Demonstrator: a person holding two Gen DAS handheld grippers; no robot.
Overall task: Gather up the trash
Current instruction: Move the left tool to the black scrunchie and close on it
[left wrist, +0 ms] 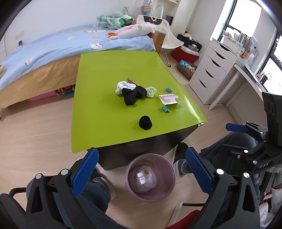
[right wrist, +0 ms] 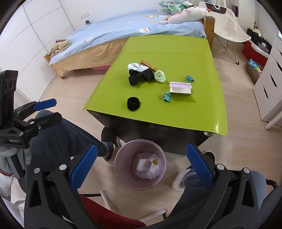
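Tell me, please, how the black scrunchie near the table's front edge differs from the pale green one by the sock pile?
The black scrunchie lies alone on bare green table; the pale green scrunchie sits against the sock pile. The black one is nearer the trash bin, the green one farther back. The black one looks dense and dark, the green one fluffy and light. Both are ring-shaped fabric loops lying flat.

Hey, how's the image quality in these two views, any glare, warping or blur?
Left wrist view: glare streaks the right edge of the lime-green glossy tabletop, and the bright window is blown out. Right wrist view: glare sits on the table's near right corner; the fisheye bends the floorboards and darkens the corners. Both views look sharp.
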